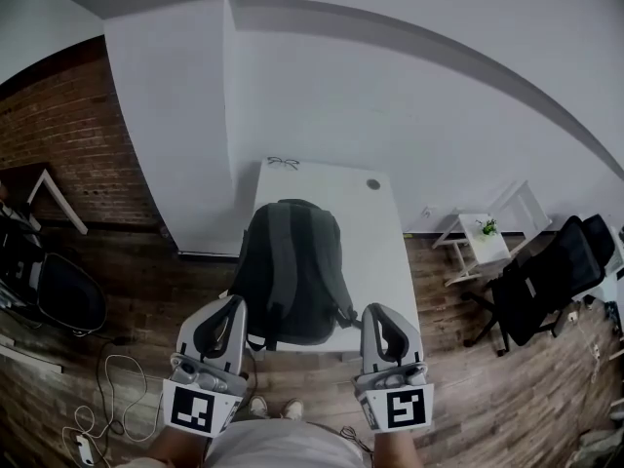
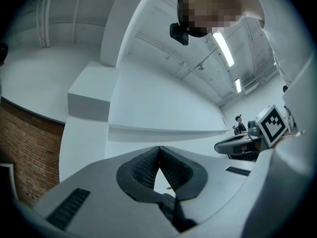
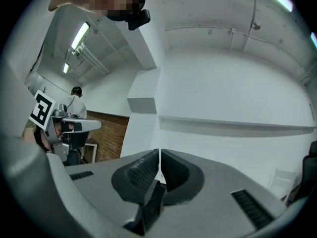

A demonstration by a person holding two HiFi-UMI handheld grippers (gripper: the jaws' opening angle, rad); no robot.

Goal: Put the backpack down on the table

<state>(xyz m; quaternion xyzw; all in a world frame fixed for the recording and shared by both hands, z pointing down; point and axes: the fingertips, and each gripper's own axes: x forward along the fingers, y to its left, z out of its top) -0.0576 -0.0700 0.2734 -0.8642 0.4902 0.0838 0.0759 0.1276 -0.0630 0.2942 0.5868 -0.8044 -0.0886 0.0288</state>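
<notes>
A dark grey backpack point(image 1: 291, 271) lies flat on the white table point(image 1: 375, 232), covering its near left part, with straps hanging over the front edge. My left gripper point(image 1: 232, 305) is shut and empty just off the backpack's lower left corner. At the lower right corner my right gripper point(image 1: 376, 312) is also shut and holds nothing. In the left gripper view the left gripper point(image 2: 159, 150) has its jaws pressed together against a white wall. The right gripper point(image 3: 159, 155) looks the same in its own view. Neither gripper view shows the backpack.
A pair of glasses point(image 1: 283, 163) and a small round object point(image 1: 373, 184) lie at the table's far end. A black office chair point(image 1: 551, 276) and a white stand with a plant point(image 1: 485, 237) are on the right. Another chair point(image 1: 63, 295) and floor cables point(image 1: 107, 388) are on the left.
</notes>
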